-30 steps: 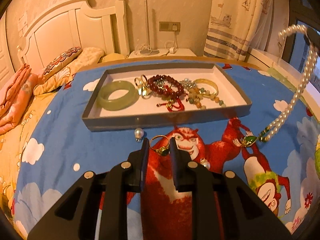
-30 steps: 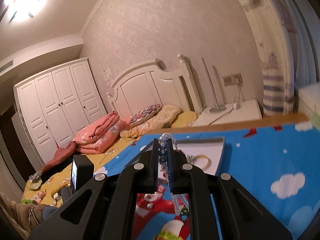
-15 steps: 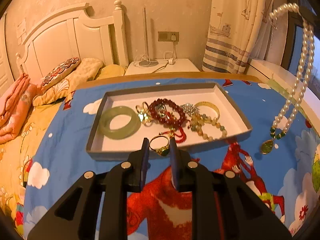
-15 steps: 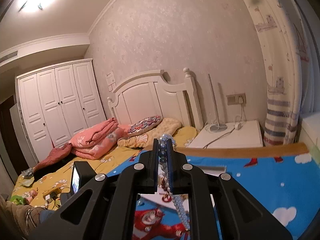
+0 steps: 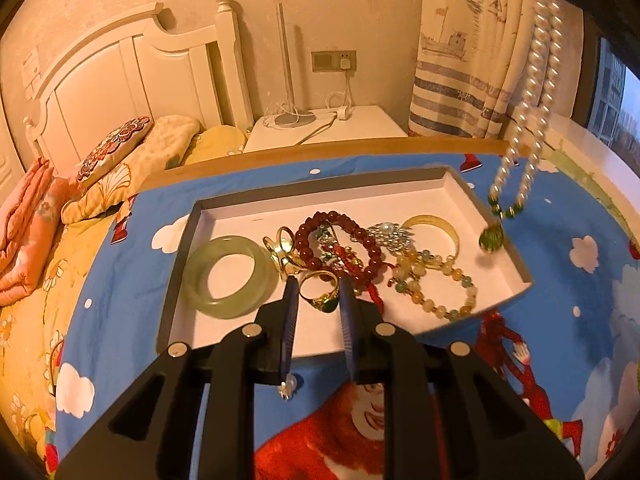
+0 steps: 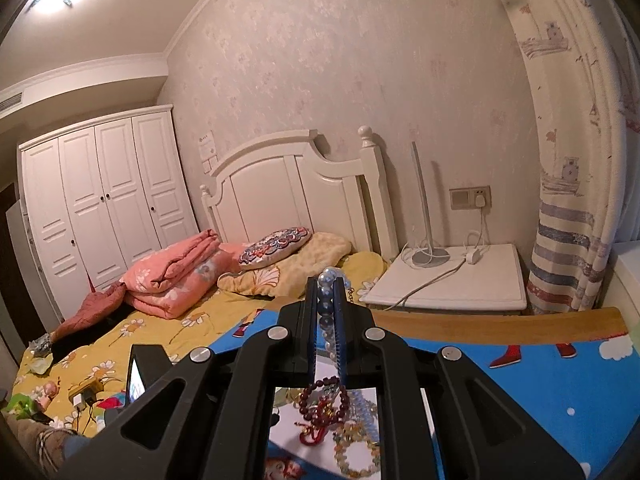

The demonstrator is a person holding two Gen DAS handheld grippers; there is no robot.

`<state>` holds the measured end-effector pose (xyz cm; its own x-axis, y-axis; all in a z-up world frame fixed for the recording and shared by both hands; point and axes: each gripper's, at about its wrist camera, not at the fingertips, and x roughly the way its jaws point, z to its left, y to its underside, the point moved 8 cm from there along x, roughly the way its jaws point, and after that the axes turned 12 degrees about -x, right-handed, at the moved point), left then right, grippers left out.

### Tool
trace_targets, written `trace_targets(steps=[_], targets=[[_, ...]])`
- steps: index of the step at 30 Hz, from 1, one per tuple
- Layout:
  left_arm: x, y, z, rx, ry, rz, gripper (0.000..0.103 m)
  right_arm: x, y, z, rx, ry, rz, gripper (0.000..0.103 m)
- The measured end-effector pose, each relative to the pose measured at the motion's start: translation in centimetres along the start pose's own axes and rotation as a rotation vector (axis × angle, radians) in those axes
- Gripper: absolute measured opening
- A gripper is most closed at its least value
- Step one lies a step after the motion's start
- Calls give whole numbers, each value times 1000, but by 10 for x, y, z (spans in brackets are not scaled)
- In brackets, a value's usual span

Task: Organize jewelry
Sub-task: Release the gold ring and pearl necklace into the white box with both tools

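Two pieces now hang over the tray (image 5: pixel 502 240): the left hand-held gripper (image 5: pixel 318 294), clamped on the gold ring (image 5: pixel 320 290), has reached centre frame, and the right hand-held gripper (image 6: pixel 328 308), clamped on the pearl necklace (image 5: pixel 536 92), has carried it from the worktop to upper right; both seem ready to drop.

— Left gripper (image 5: pixel 316 296)?
— Pointed forward and tipped downward, fingers (image 5: pixel 289 308) narrowly parted, pinching a gold ring (image 5: pixel 320 294) between the tips.
— And the right gripper (image 6: pixel 327 300)?
— Raised and aimed level, fingers (image 6: pixel 310 320) pressed close, clamping a pearl necklace (image 6: pixel 326 304) that trails below the tips.
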<state>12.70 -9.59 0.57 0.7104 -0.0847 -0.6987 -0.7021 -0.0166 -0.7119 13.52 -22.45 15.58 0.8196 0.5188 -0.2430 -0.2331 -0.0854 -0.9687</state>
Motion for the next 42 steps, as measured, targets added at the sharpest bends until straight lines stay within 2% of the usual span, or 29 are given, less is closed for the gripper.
trace_targets(steps=[10,20,22,24,27,29,31,35,38,40,42], targets=[[26,-11,11,-11,-26,25,20,39,7,-8,-17,9,49,10],[49,0,13,-19,-42,71,21,66,109,-4,-134,17,383,10],[51,2,14,-23,-54,75,31,67,124,-2,-132,4,427,10],[50,2,16,-28,-69,64,58,67,137,-3,-117,1,476,11],[44,0,18,-23,-88,42,68,62,144,-4,-77,-22,494,12],[40,-1,18,-20,-95,36,73,55,144,-3,-61,-29,483,18],[34,-2,19,-19,-105,22,79,46,144,3,-38,-65,465,28],[23,-4,21,-22,-114,1,83,29,140,7,-36,-49,442,39],[15,-3,21,-16,-118,-7,87,16,135,9,-28,-44,414,53],[9,-1,22,-7,-125,-16,87,7,132,11,-29,-28,388,81],[5,0,23,-5,-129,-19,88,-1,127,14,-33,-30,361,86]])
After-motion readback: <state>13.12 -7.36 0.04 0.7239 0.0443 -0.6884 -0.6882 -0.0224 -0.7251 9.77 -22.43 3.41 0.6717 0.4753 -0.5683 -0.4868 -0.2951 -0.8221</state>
